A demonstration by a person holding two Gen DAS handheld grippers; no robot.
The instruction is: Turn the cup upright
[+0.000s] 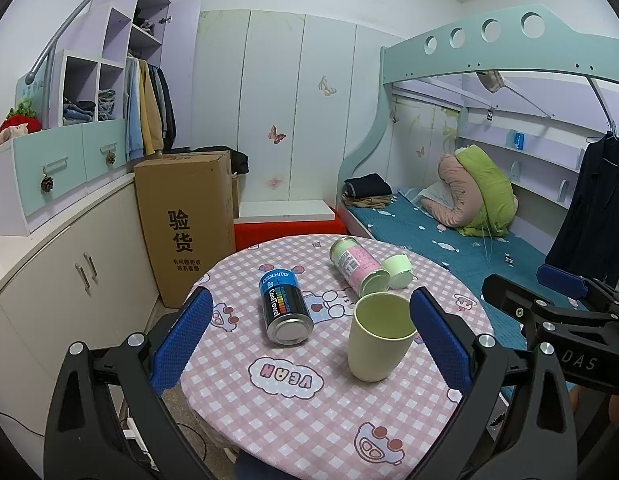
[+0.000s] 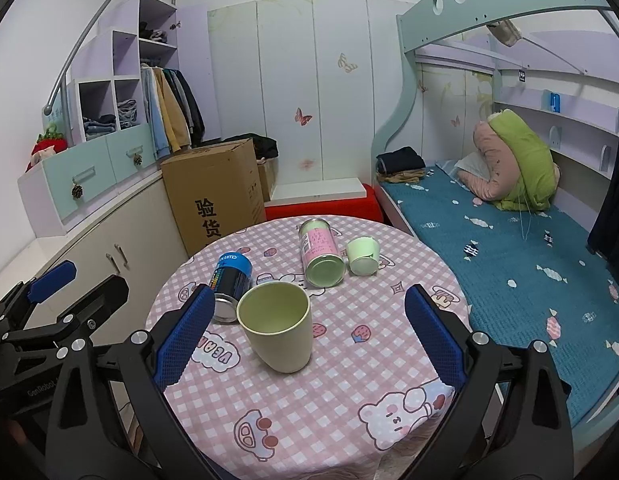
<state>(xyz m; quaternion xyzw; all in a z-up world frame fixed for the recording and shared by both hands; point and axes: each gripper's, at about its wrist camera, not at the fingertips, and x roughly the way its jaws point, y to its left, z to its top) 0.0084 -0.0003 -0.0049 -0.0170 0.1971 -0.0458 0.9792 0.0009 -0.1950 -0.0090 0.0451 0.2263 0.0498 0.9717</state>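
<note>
Big pale-green cup stands upright on the desk, mouth up, near the middle-front, free of both claws. So for this cup the flip looks done, my judgement.

My left claw is spread wide, nothing between its pads; the cup sits just inside its right pad but I can't tell if they touch. My right claw is also spread wide and holds nothing, cup closer to its left pad.

Left to do, maybe: a small mint cup lies on its side at the far end, just beside the pink can, also lying down. Blue can lies beside the big cup. If the small one counts, it's not yet flipped.
</note>
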